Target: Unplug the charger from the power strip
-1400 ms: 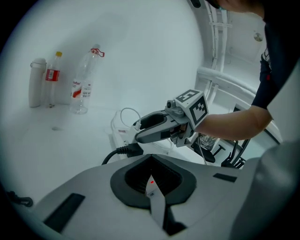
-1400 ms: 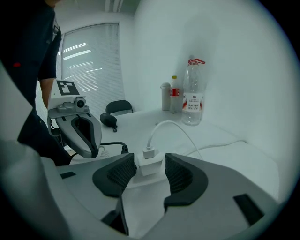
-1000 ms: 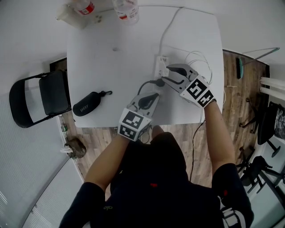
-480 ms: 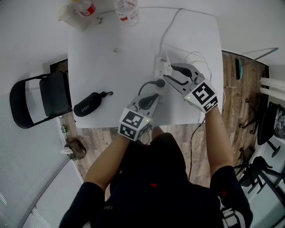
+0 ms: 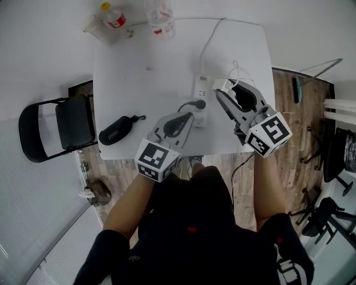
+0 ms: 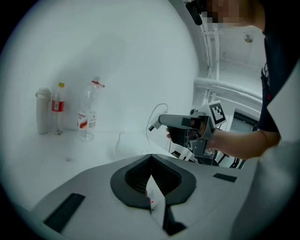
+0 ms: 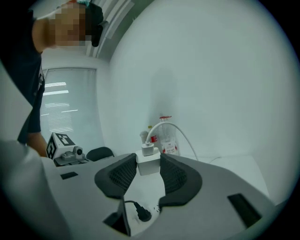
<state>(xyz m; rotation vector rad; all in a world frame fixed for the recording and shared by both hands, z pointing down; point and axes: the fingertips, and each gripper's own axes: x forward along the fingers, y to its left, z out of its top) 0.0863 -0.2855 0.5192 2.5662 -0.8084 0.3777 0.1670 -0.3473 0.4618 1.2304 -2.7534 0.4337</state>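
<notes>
My right gripper (image 5: 221,89) is shut on the white charger (image 5: 221,84), holding it in the air to the right of the white power strip (image 5: 200,92). In the right gripper view the charger (image 7: 149,163) is clamped between the pads, and its white cable (image 7: 180,132) arcs away from it. A black plug (image 5: 198,104) stays seated in the strip and shows below the jaws (image 7: 142,213). My left gripper (image 5: 189,116) hovers over the near end of the strip, jaws shut with nothing in them (image 6: 151,158). The right gripper (image 6: 187,126) shows in the left gripper view.
A black glasses case (image 5: 118,129) lies at the white table's (image 5: 144,83) left front. Bottles (image 5: 160,16) stand at the far edge. A black folding chair (image 5: 53,125) is left of the table. The strip's cord and loose white cable run toward the far right.
The right gripper pulled the charger out of the power strip and lifted it up, rolling as it rose. The left gripper also rose off the strip's near end.
</notes>
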